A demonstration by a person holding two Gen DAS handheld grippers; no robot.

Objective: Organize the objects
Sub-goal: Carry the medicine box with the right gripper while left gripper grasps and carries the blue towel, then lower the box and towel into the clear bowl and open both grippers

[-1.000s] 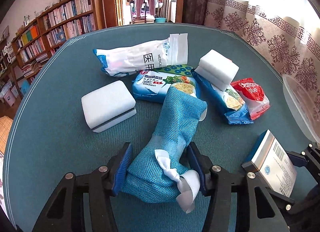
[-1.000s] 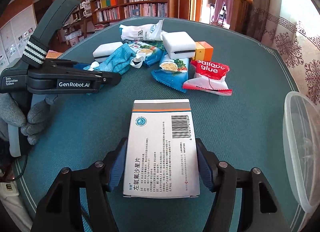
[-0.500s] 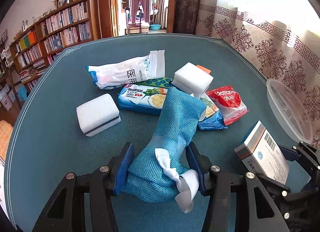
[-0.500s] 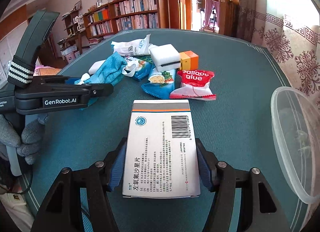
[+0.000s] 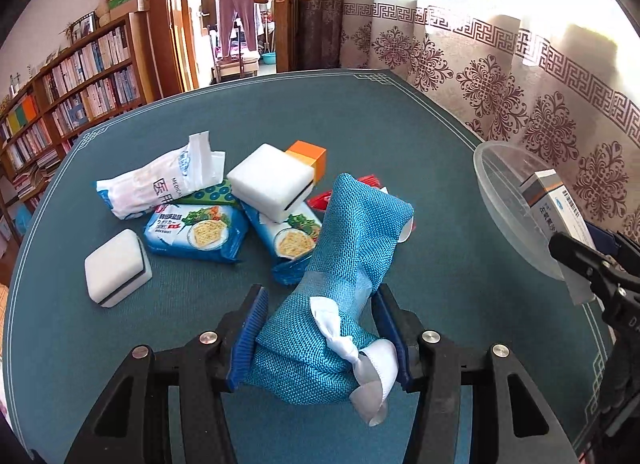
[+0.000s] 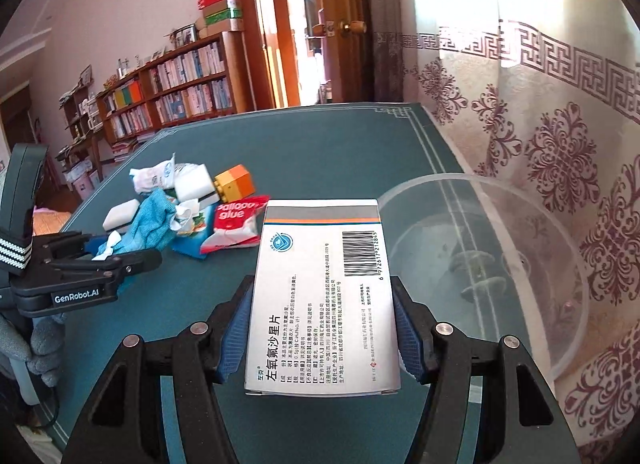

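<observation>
My left gripper (image 5: 320,328) is shut on a blue woven pouch (image 5: 344,264) with a white ribbon, held above the green table (image 5: 440,168). My right gripper (image 6: 322,324) is shut on a white medicine box (image 6: 320,296) with a barcode, held up next to the clear plastic tub (image 6: 500,264) at the table's right edge. In the left wrist view the box (image 5: 556,208) is at the tub's rim (image 5: 492,184). The left gripper with the pouch (image 6: 148,224) shows at the left of the right wrist view.
A pile lies on the table: a white medical pack (image 5: 160,184), two blue cracker packs (image 5: 196,232), two white sponges (image 5: 116,268), an orange block (image 5: 308,154) and a red glue packet (image 6: 236,224). A patterned curtain (image 5: 540,104) hangs right of the table.
Both grippers have risen and pulled back from the pile. The right gripper has carried the medicine box right, up to the clear tub. The left gripper still holds the pouch.
</observation>
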